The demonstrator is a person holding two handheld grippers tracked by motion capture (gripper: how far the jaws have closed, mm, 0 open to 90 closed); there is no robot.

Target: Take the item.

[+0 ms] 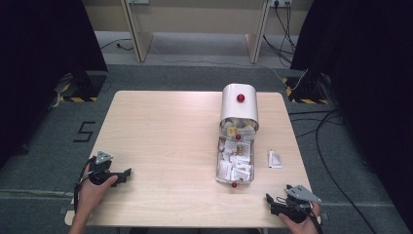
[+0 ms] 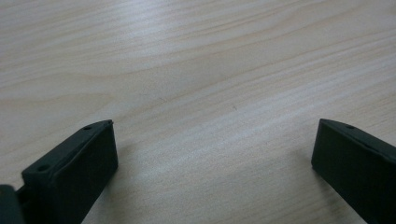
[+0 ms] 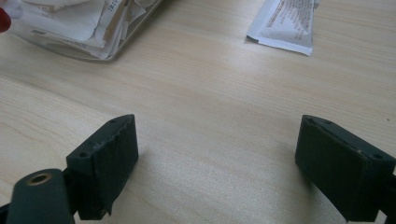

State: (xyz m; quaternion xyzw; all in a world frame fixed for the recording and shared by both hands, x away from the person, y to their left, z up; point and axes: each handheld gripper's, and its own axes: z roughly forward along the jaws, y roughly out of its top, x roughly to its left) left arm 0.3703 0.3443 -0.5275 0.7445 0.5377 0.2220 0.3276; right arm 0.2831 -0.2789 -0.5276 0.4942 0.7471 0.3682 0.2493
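Nothing picked up yet; one packet [image 1: 274,159] lies loose beside the clear box [image 1: 235,163].
My right gripper [image 3: 217,154] and left gripper [image 2: 215,158] rest spread wide, empty, near the table [image 1: 165,141] edge.

Light wood-grain desk [image 1: 170,146], square-cornered, standing on grey carpet. Right of centre, a clear container [image 1: 234,163] full of white packets, lying lengthwise, with a white domed lid [image 1: 238,105] raised at its far end. Just right of it, apart, a single white sachet [image 1: 274,159] lying flat on the bare wood.
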